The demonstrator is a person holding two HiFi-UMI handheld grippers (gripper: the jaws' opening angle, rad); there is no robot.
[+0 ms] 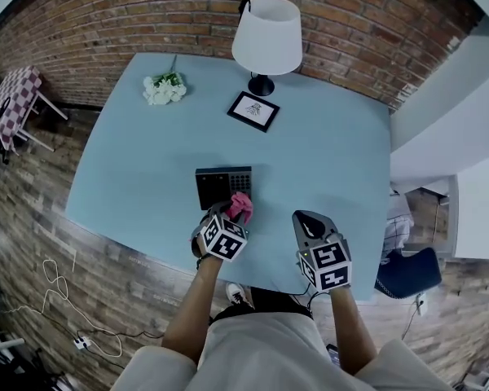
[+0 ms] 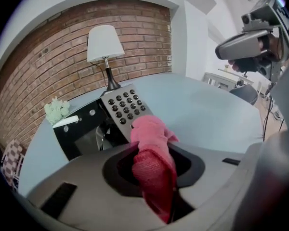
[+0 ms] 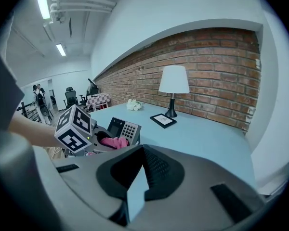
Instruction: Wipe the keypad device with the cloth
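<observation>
While the left gripper (image 1: pixel 231 211) clenches its jaws on the pink cloth (image 2: pixel 151 158), the cloth's free end lies at the near edge of the keypad device (image 1: pixel 223 186) on the blue bench (image 1: pixel 326 161). The right gripper (image 1: pixel 310 221) holds its jaws pressed together, empty.

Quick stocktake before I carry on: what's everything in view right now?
Table: one, light blue, against the brick wall.
Keypad device: one, black with grey keypad, near the table's front edge.
Cloth: one, pink, at the device's near right corner.
Lamp: one, white shade, black base, table's back.
Picture frame: one, black, before the lamp.
Flowers: one bunch, white, back left.
Chair: one, blue, floor at right.
Left gripper: grey, shut on cloth.
Right gripper: grey, shut, empty.
</observation>
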